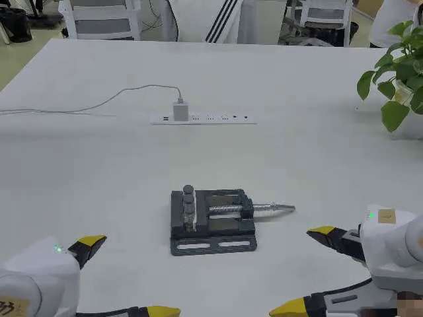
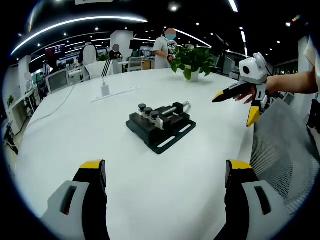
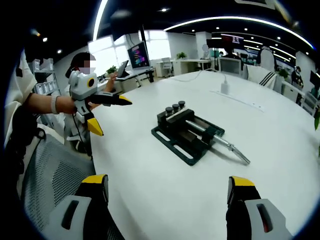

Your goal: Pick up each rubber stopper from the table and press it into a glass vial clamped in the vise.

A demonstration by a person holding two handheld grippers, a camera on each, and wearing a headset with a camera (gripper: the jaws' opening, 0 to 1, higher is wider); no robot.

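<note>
The left gripper (image 1: 125, 277) and right gripper (image 1: 305, 269) both gape wide and empty at the near edge of the white table (image 1: 297, 165). Ahead, between them, sits the vise (image 1: 213, 224), clamping three vials (image 1: 190, 212) with dark stoppers (image 1: 188, 192) on top. Beyond lies a power strip (image 1: 205, 119). A plant (image 1: 396, 72) stands far right, and chairs (image 1: 99, 20) stand past the table.

a black vise (image 1: 213, 224) sits flat on the white worktop (image 1: 297, 152), ahead of and between the left tongs (image 1: 129, 276) and right tongs (image 1: 304, 269), well apart from both. three glass vials (image 1: 189, 212) stand upright in a row in its jaws, each topped with a dark rubber stopper (image 1: 188, 190).
</note>
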